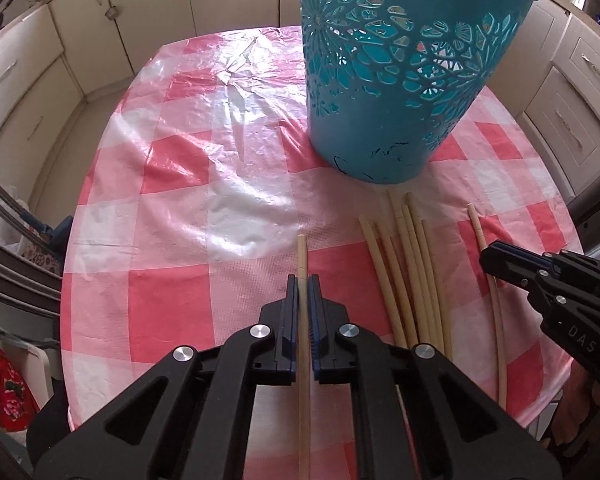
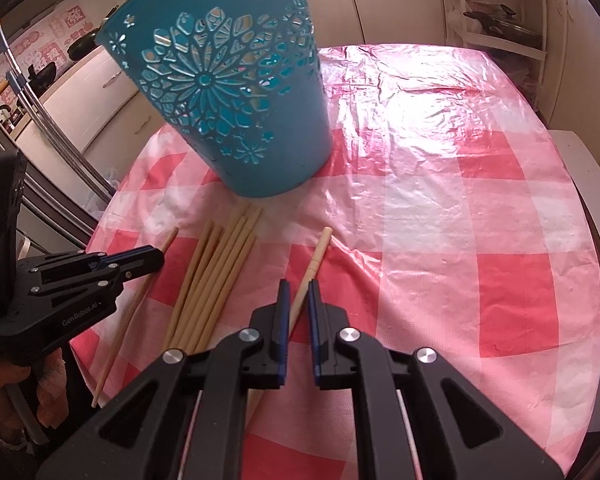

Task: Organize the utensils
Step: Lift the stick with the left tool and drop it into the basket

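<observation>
Gripping noted at both tongs: left tongs [image 1: 302, 280] clamped on one chopstick [image 1: 302, 252], right tongs [image 2: 298, 286] clamped on another chopstick [image 2: 318, 252]. Long axes run ahead toward teal basket [image 1: 380, 92], standing on worktop [image 1: 180, 208] beyond the tips. Loose bundle [image 1: 404, 264] lies between tongs.

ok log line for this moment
left gripper: shut on chopstick | right gripper: shut on chopstick | bundle: on table | basket: upright

basket [image 1: 384, 92] rim cropped, chopstick [image 1: 303, 360] end cut off
</observation>
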Demonstrator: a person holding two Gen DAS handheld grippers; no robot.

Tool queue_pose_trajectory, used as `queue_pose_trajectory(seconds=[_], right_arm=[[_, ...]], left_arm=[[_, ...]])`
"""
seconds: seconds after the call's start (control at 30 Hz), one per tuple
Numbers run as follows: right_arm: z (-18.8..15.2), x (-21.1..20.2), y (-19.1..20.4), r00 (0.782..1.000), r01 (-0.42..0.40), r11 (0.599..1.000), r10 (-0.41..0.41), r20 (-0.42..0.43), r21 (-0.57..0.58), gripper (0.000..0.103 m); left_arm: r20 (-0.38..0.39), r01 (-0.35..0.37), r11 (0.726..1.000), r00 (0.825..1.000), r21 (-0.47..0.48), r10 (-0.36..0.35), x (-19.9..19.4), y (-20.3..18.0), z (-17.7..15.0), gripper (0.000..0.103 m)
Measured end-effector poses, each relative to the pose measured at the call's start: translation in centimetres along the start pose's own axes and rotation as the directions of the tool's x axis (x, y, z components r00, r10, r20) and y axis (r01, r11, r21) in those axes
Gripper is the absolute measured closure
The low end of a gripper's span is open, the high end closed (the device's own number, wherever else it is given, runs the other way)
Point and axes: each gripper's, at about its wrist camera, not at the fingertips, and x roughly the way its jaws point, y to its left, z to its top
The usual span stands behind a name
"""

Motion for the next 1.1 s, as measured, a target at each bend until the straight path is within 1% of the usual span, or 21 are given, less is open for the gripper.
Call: queue_pose_trajectory(seconds=[0.1, 0.17, 0.23, 0.3, 0.47, 0.6, 0.67, 0.7, 0.73, 0.8, 0.87, 0.93, 1.0, 1.1], right_arm=[[0.3, 0.2, 0.4, 1.0, 0.021, 1.0, -0.021, -0.004, -0.013, 0.093], [0.4, 0.3, 0.6, 0.999, 0.033, 0.999, -0.034, -0.011, -0.031, 0.094], [0.4, 0.3, 0.8, 0.999, 0.041, 0.998, -0.042, -0.024, -0.044, 0.094], [0.5, 0.3, 0.9, 0.998, 0.055, 0.997, -0.057, -0.031, -0.055, 0.094], [1.0, 0.8, 1.3, 0.996, 0.07, 0.995, -0.074, -0.053, -0.073, 0.094], [0.9, 0.9, 1.5, 0.996, 0.068, 0.993, -0.073, -0.046, -0.096, 0.094], [0.6, 0.8, 1.3, 0.998, 0.053, 0.995, -0.056, -0.027, -0.087, 0.094], [0.4, 0.8, 1.1, 0.999, 0.044, 0.996, -0.046, -0.015, -0.082, 0.094], [0.3, 0.7, 1.0, 0.999, 0.037, 0.996, -0.037, -0.003, -0.079, 0.094], [0.0, 0.6, 0.7, 1.0, 0.024, 0.997, -0.023, 0.014, -0.074, 0.094], [-0.1, 0.4, 0.4, 1.0, 0.015, 0.997, -0.014, 0.022, -0.069, 0.094], [-0.2, 0.3, 0.3, 1.0, 0.011, 0.998, -0.009, 0.03, -0.069, 0.094], [-0.3, 0.2, 0.2, 0.999, 0.01, 0.997, -0.007, 0.036, -0.071, 0.094], [-0.3, 0.2, 0.2, 0.999, 0.004, 0.998, -0.001, 0.04, -0.069, 0.094]], left_arm=[[0.016, -0.035, 0.999, 0.999, 0.019, 0.035, 0.1, -0.6, 0.2, 0.098], [0.023, -0.031, 0.999, 0.999, 0.01, 0.031, 0.1, -0.6, 0.4, 0.098], [0.027, -0.002, 1.0, 1.0, -0.011, 0.002, -0.1, -0.4, 0.3, 0.098], [0.05, -0.001, 1.0, 0.999, -0.015, 0.002, -0.9, -0.4, 0.0, 0.098], [0.098, 0.028, 0.999, 0.995, -0.041, -0.024, -3.0, -0.1, -0.5, 0.098], [0.157, 0.064, 0.997, 0.986, -0.052, -0.055, -5.1, -0.1, -0.7, 0.098], [0.184, 0.094, 0.994, 0.979, -0.057, -0.082, -6.2, -0.1, -0.8, 0.098], [0.202, 0.121, 0.991, 0.974, -0.064, -0.105, -6.7, 0.2, -0.5, 0.098], [0.223, 0.159, 0.985, 0.965, -0.072, -0.139, -7.2, 0.4, -0.5, 0.098], [0.267, 0.194, 0.977, 0.949, -0.084, -0.166, -8.7, 0.9, -0.4, 0.098], [0.324, 0.25, 0.964, 0.923, -0.091, -0.209, -10.4, 1.3, -0.4, 0.098], [0.385, 0.275, 0.956, 0.896, -0.097, -0.219, -12.5, 1.8, -0.1, 0.098], [0.446, 0.316, 0.943, 0.862, -0.105, -0.24, -14.4, 2.6, 0.7, 0.098], [0.542, 0.349, 0.932, 0.804, -0.097, -0.245, -17.5, 3.1, 2.2, 0.098]])
